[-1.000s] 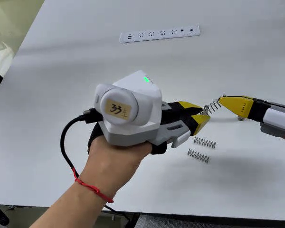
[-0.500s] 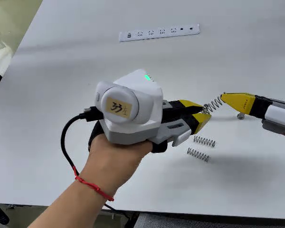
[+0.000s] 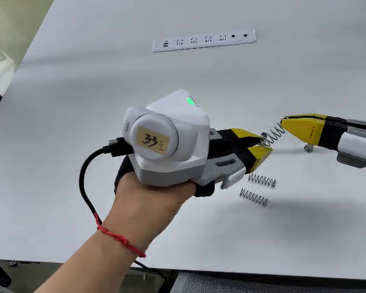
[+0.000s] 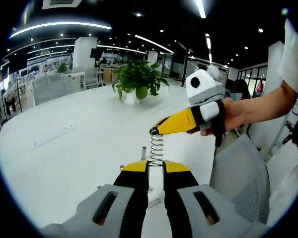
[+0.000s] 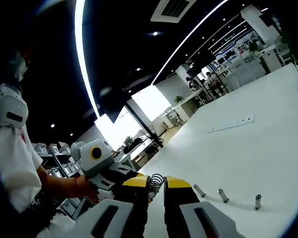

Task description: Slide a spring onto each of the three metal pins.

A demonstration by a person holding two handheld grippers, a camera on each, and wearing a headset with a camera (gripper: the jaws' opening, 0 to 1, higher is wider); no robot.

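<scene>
Left gripper is pinched on one end of the spring, which is held in the air. Right gripper is clamped on the other end. Two spare springs lie on the table, with the three metal pins beside the right gripper. I'd release the left gripper, keep the bore unobstructed, and line the coil axis up with a pin before lowering.
</scene>
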